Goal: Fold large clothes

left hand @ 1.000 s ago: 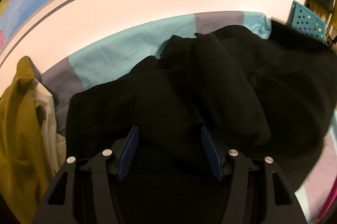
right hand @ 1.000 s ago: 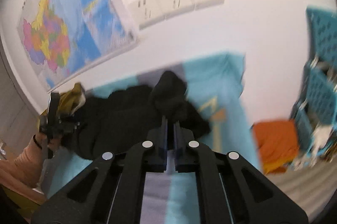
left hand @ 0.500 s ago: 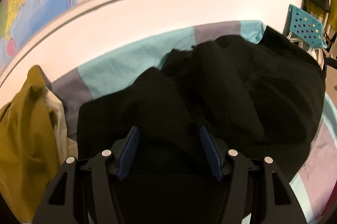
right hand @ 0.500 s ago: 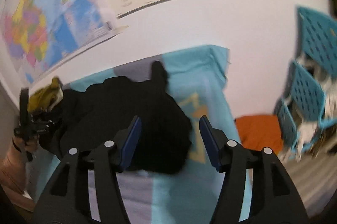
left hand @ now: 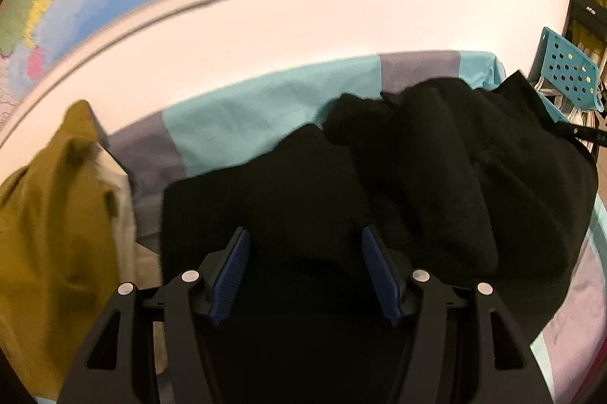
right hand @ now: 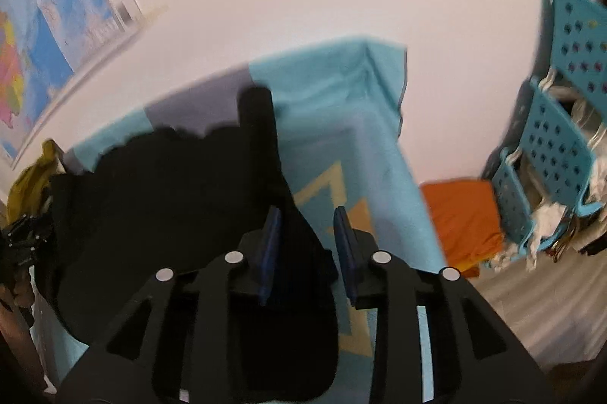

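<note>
Black garment [left hand: 417, 184] hides its own edges; left gripper [left hand: 305, 275] gapes over it, right gripper [right hand: 307, 252] closing around a fold.

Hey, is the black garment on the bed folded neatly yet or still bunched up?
Still bunched up: the black garment lies in rumpled, overlapping humps on the teal bedspread, with no flat, squared edges.

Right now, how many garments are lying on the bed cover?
3: black garment in the middle, mustard garment at the cover's left end, cream garment beside it. More may be hidden underneath.

Left gripper [left hand: 303, 263] jaws apart; right gripper [right hand: 308, 244] jaws closing.
</note>
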Tool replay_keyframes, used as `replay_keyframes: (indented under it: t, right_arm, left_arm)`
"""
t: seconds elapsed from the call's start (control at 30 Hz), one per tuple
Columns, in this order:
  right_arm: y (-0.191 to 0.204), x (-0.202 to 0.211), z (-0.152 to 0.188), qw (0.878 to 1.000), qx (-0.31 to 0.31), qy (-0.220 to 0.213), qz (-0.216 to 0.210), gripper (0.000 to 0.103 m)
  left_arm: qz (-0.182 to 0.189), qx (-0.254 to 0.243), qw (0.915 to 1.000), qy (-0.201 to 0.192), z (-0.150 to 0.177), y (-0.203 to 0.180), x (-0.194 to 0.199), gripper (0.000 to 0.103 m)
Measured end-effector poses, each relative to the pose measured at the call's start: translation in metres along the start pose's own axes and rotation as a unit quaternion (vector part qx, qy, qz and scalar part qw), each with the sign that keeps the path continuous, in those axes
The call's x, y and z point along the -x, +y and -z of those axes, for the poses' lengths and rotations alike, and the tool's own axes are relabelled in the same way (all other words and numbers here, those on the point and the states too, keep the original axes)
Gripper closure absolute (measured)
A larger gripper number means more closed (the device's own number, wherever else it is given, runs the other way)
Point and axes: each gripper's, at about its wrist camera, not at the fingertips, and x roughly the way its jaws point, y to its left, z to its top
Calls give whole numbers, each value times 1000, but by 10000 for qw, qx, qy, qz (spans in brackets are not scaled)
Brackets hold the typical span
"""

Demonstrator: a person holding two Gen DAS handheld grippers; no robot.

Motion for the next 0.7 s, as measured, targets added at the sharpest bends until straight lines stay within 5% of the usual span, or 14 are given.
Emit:
replay_keyframes:
  t: [0.17, 0.37, 0.7]
  right_arm:
    - [46, 27, -6, 9950, 578, -390, -718, 68]
    - [92, 1, -1, 9885, 982, -25, -1148, 62]
    - [86, -61, 3, 9940, 595, 450, -796, 66]
  left_arm:
    - [-235, -83, 9994, -252, -2, -3, 16, 42]
    - [-353, -227, 9986, -321, -2, -16, 23, 41]
    - [-471, -221, 9984, -242, 4, -12, 17, 39]
